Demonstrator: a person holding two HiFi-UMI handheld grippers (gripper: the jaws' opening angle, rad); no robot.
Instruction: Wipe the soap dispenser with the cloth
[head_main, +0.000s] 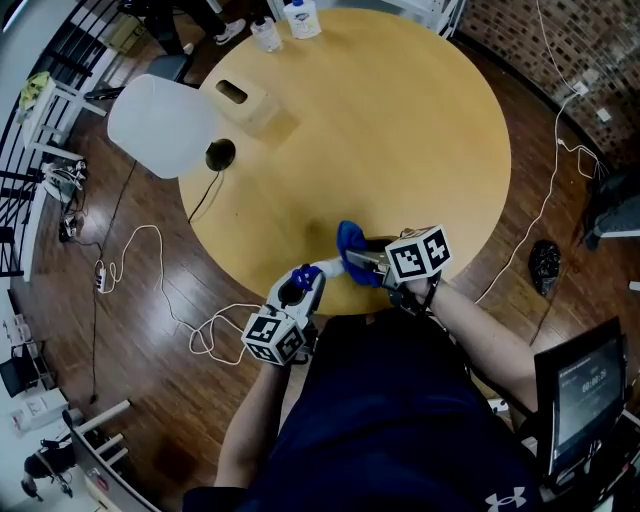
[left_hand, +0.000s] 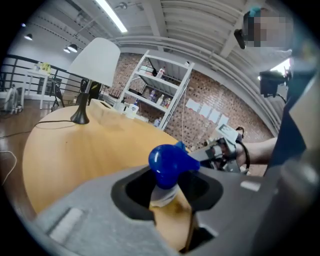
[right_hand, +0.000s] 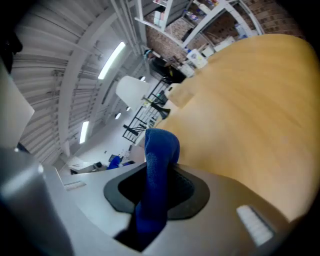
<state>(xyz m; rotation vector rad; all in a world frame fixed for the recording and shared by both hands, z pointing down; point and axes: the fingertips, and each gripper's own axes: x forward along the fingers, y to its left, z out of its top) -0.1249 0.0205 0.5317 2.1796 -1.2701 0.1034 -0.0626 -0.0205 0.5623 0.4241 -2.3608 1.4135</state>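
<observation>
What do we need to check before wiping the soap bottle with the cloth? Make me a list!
1. Left tongs shut on the soap dispenser, just under its blue pump: ok.
2. Right tongs shut on the cloth, with a fold sticking out past the tips: ok.
3. Cloth touching the dispenser: cannot tell. The head view shows them close together at the near edge of the table.
4. Bare table under and ahead of both hands: ok.
5. Lamp far from the hands, at the table's far left: ok.
</observation>
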